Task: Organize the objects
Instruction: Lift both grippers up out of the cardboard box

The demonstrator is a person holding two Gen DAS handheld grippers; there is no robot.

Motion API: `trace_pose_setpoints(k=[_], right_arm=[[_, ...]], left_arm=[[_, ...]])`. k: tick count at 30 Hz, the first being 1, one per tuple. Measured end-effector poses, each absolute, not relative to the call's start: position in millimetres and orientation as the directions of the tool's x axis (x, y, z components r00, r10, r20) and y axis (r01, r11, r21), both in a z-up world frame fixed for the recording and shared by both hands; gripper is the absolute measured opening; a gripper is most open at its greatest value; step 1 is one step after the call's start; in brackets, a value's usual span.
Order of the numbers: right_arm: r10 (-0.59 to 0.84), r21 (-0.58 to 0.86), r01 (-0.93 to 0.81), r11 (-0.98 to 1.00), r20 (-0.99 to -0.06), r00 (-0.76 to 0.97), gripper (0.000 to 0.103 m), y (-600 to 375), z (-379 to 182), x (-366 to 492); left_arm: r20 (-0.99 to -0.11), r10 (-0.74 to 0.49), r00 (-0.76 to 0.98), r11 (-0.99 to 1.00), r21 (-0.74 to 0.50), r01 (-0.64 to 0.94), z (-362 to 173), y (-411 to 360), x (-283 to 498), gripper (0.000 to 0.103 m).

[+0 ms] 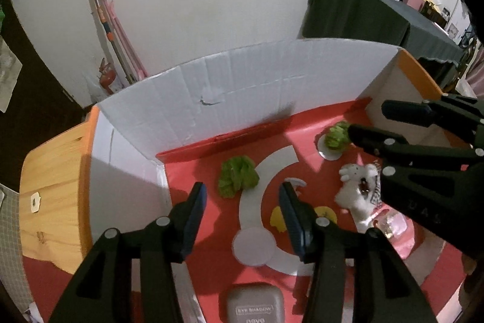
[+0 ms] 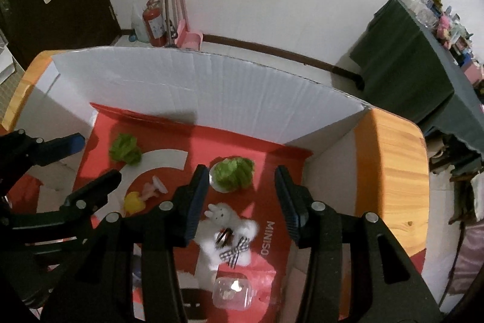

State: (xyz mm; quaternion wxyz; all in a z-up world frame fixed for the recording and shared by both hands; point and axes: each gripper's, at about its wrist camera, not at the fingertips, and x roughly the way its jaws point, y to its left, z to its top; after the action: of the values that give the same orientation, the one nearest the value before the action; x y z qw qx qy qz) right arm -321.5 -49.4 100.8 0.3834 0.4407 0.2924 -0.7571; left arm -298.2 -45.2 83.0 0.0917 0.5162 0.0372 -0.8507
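On a red mat (image 1: pixel 308 123) lie a green lettuce toy (image 1: pixel 237 176), a second lettuce (image 1: pixel 335 136) on a white disc, a white plush rabbit (image 1: pixel 357 186) with a checked bow, a yellow toy (image 1: pixel 276 220) and a clear plastic box (image 1: pixel 390 227). My left gripper (image 1: pixel 242 189) hovers open above the mat's white ring, nothing between its fingers. My right gripper (image 2: pixel 242 174) is open too, above the rabbit (image 2: pixel 227 220) and near the lettuce on the disc (image 2: pixel 234 171). Each gripper shows in the other's view: right (image 1: pixel 369 119), left (image 2: pixel 98 158).
A white cardboard wall (image 2: pixel 211 90) fences the mat at the back and both sides, on a wooden table (image 2: pixel 393 171). A grey eye shadow case (image 1: pixel 255 304) lies at the near edge. A small pink item (image 2: pixel 151 188) sits beside the yellow toy (image 2: pixel 134 202).
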Motion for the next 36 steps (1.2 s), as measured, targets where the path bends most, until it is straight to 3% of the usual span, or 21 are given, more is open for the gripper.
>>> trace_pose_setpoints(k=[16, 20, 24, 36], right_arm=[[-0.425, -0.102, 0.830, -0.548, -0.820, -0.382, 0.050, 15, 140, -294], [-0.457, -0.081, 0.833, -0.547, -0.805, -0.378, 0.057, 24, 146, -286], [-0.485, -0.090, 0.832, -0.547, -0.776, -0.404, 0.058, 34, 149, -276], [-0.600, -0.010, 0.829, -0.560, -0.685, -0.413, 0.065, 74, 150, -265]], left_arm=[[-0.817, -0.156, -0.556, -0.974, 0.034, 0.222, 113, -46, -266, 0.064], [-0.787, -0.182, -0.589, -0.969, 0.042, 0.243, 118, -45, -254, 0.067], [-0.756, -0.198, -0.624, -0.965, 0.039, 0.259, 122, -43, -243, 0.069], [-0.652, -0.224, -0.724, -0.950, -0.021, 0.313, 125, -43, -204, 0.086]])
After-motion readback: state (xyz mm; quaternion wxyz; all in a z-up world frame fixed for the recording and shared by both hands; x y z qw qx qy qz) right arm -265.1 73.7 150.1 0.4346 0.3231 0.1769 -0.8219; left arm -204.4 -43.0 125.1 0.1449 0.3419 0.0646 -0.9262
